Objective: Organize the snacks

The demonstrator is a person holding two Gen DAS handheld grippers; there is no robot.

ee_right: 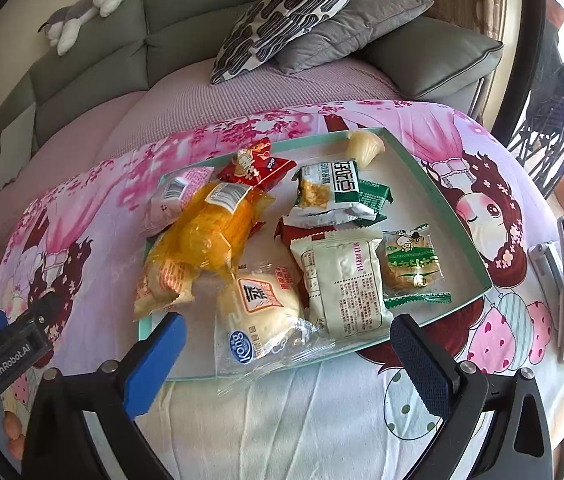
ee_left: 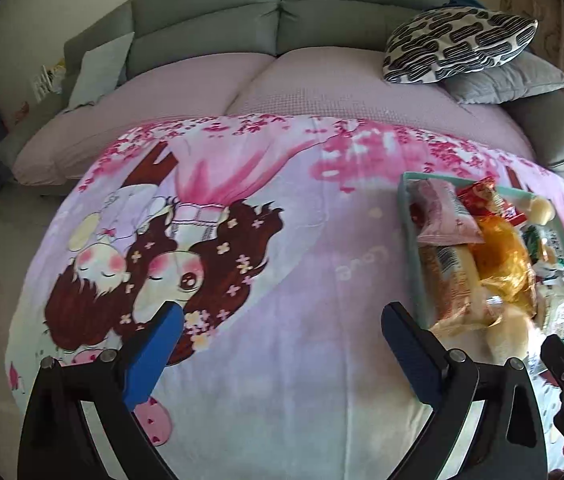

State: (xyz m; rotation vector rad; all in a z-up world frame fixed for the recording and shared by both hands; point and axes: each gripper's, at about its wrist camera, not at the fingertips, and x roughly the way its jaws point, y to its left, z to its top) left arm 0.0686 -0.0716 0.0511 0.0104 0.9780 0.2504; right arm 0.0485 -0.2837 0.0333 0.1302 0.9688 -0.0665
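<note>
Both grippers hanging spread, empty: left gripper (ee_left: 282, 344) over bare cloth, right gripper (ee_right: 287, 354) over tray (ee_right: 447, 216) on worktop. Snacks (ee_right: 333, 280) piled in tray, probably sorting nearly done. Next: checking clear bun pack (ee_right: 262, 312) overhanging near rim

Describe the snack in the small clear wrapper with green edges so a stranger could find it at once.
Start at the pale green tray on the pink cartoon cloth, in front of the grey sofa. Go to the tray's near right corner, beside the tall cream packet. There lies the small clear packet: golden biscuit inside, green band and zigzag green ends, smaller than its neighbours.
</note>
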